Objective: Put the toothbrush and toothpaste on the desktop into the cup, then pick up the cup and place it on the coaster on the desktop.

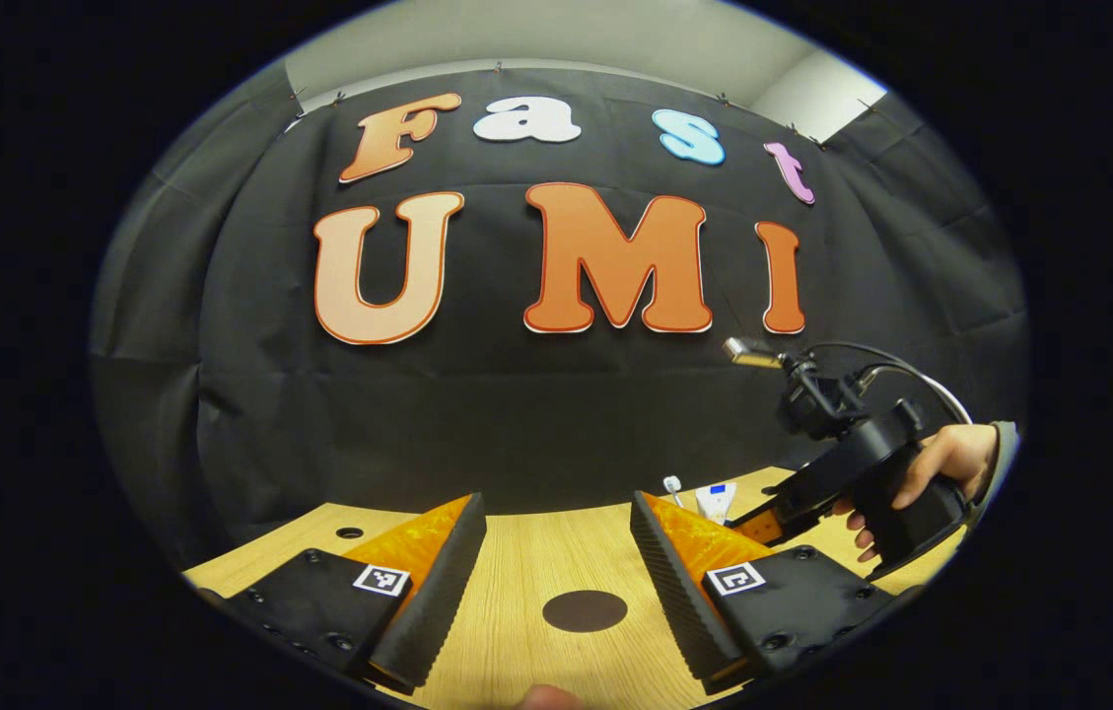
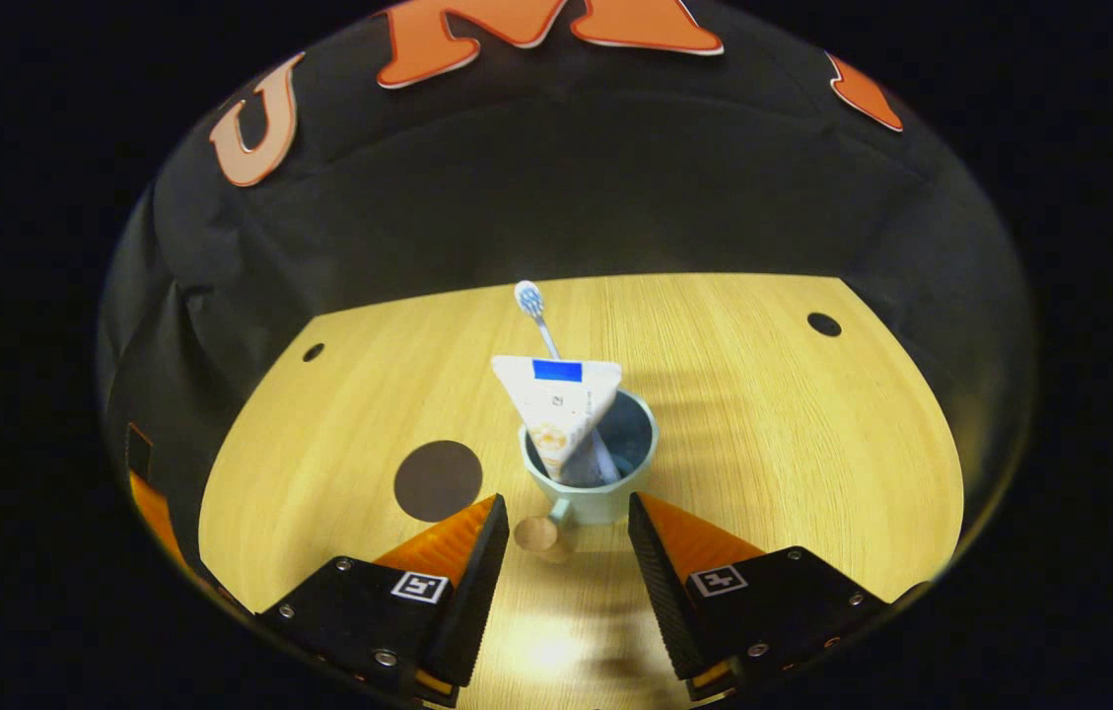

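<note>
Toothbrush (image 2: 538, 316): lower handle hidden behind toothpaste (image 2: 558, 409) and inside cup (image 2: 605, 463). Toothpaste cap end sunk in cup, unseen. In left gripper view, cup hidden behind right gripper (image 1: 763, 523); brush head, tube top too small to tell detail.

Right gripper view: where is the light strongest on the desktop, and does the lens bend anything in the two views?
Right gripper view: a bright glare patch on the desktop between the open right gripper, faint striped shadows right of the cup. The desktop's far edge curves. Left gripper view: dimmer, even light; the desktop edge bows, and the coaster looks like a flattened oval.
</note>
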Motion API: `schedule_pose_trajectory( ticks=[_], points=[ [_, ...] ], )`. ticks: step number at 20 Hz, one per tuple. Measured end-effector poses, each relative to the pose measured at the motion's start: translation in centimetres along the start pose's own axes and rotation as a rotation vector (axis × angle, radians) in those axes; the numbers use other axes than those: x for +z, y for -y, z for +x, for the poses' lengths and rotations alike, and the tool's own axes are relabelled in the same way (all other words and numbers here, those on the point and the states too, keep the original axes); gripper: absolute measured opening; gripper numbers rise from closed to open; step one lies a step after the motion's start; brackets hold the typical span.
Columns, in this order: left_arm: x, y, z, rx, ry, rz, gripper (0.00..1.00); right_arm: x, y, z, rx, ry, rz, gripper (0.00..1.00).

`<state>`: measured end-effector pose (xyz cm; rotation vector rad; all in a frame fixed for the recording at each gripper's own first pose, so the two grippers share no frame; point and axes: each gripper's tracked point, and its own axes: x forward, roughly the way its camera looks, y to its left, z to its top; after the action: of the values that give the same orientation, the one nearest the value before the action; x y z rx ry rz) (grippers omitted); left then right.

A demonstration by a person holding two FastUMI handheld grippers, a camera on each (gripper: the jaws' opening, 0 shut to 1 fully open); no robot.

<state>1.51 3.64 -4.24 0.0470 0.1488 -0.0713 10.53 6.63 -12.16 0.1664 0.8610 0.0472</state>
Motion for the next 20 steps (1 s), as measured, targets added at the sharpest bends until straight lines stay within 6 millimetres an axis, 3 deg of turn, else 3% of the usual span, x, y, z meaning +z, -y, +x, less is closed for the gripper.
schedule_pose_trajectory(
  ticks=[5,6,7,12,13,15,20],
  points=[
    [-0.8,-1.8,0.0,0.025,-0.012,-0.011,0.94,-0.9,1.4,0.8,-0.065,-0.085,0.005,0.77],
    [-1.1,-2.3,-0.2,0.035,-0.018,-0.004,0.95,-1.1,2.1,1.2,-0.087,-0.089,-0.008,0.71],
    [-1.3,-2.8,-0.1,0.042,-0.021,0.002,0.95,-1.3,2.4,1.6,-0.091,-0.1,-0.012,0.78],
    [-1.9,-3.9,-0.2,0.056,-0.037,0.0,0.94,-1.6,2.7,1.9,-0.104,-0.094,-0.039,0.58],
    [-2.0,-3.7,0.0,0.051,-0.04,-0.005,0.95,-1.6,3.0,2.0,-0.11,-0.098,-0.044,0.4],
    [-2.0,-3.6,0.2,0.046,-0.046,-0.007,0.92,-1.5,3.1,2.2,-0.119,-0.093,-0.059,0.25],
    [-2.3,-3.5,0.1,0.042,-0.057,-0.015,0.92,-1.2,2.8,2.2,-0.1,-0.085,-0.071,0.2]
  ],
)
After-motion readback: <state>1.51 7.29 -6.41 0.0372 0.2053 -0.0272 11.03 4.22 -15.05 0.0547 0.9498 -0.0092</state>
